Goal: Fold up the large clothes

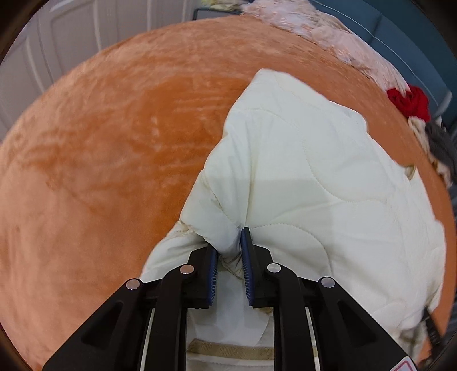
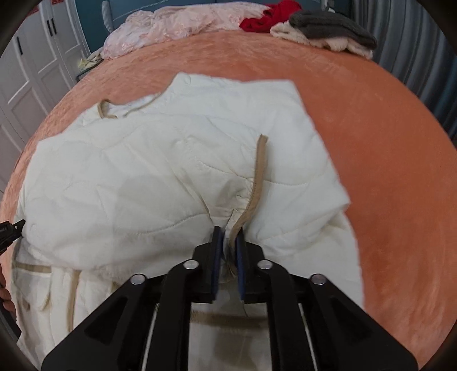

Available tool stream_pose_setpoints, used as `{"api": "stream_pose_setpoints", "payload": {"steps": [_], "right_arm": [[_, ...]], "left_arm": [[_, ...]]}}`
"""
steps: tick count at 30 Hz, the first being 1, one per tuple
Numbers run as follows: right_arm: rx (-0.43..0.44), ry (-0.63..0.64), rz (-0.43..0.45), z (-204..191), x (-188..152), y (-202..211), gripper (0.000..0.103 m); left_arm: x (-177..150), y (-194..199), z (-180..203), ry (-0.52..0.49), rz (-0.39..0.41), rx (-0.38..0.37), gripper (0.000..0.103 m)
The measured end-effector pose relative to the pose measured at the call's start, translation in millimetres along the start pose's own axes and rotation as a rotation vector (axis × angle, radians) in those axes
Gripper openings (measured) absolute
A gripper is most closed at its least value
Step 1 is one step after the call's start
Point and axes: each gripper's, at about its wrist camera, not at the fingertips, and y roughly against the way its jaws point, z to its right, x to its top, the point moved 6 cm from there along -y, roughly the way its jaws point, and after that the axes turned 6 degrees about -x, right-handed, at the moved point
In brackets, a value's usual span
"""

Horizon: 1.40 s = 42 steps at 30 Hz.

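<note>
Up close, the left gripper [image 1: 230, 251] is clenched on a bunched fold of a cream quilted jacket [image 1: 314, 185]; its blue-padded fingers [image 1: 246, 256] press the fabric from both sides, and a puckered ridge of cloth rises between them. From that pinch the jacket spreads away to the right and upward across an orange plush bedspread [image 1: 100, 142], which fills the left half of this view. A tan band of trim [image 1: 228, 349] on the jacket shows below the gripper's black arms.

Likewise, the right gripper [image 2: 228, 242] is clamped on the jacket [image 2: 142, 171], here at a tan-edged seam [image 2: 258, 177] that runs up from between the pads. The jacket lies rumpled on the bedspread [image 2: 385, 157], spreading mostly to the left, with a tan-trimmed collar opening [image 2: 107, 110] at its far edge. At the left edge of this view, the black tip of the other gripper [image 2: 10, 228] touches the jacket's side.

Further away, near the head of the bed, lie a pale pink lacy garment [image 2: 171, 28], a red garment [image 2: 271, 15], and a grey knit [image 2: 331, 25] resting on a cream knit [image 2: 337, 42]. White panelled cupboard doors [image 2: 34, 65] stand to the left, beyond the bed.
</note>
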Motion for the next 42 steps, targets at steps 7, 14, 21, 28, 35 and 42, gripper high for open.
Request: {"api": "stream_pose_setpoints", "payload": {"steps": [7,14,21,28,35,42], "right_arm": [[0.048,-0.052,0.149,17.4,17.0,66.5,0.034],[0.139,-0.015,0.165,-41.3,52.7,42.3,0.034],[0.093,0.050,0.137,-68.6,17.0,-15.0,0.034],[0.075,0.061,0.188,-69.6,7.4,-23.4,0.034],[0.063,0.063,0.211,-72.1,5.1,-26.4,0.035],[0.061,0.056,0.235,-72.7,3.7,-27.0,0.035]], "left_arm": [[-6.7,69.7,8.4,-0.182,0.114,0.046,0.018],[17.7,59.8,92.6,-0.261,0.160,-0.044,0.018],[-13.2,-11.9,134.2,-0.349,0.121,-0.019,0.018],[-29.5,-28.6,128.0,-0.376,0.200,-0.043,0.018],[-35.3,-34.2,135.3,-0.438,0.251,0.051,0.018],[-38.3,-37.2,136.2,-0.449,0.277,0.072,0.018]]}}
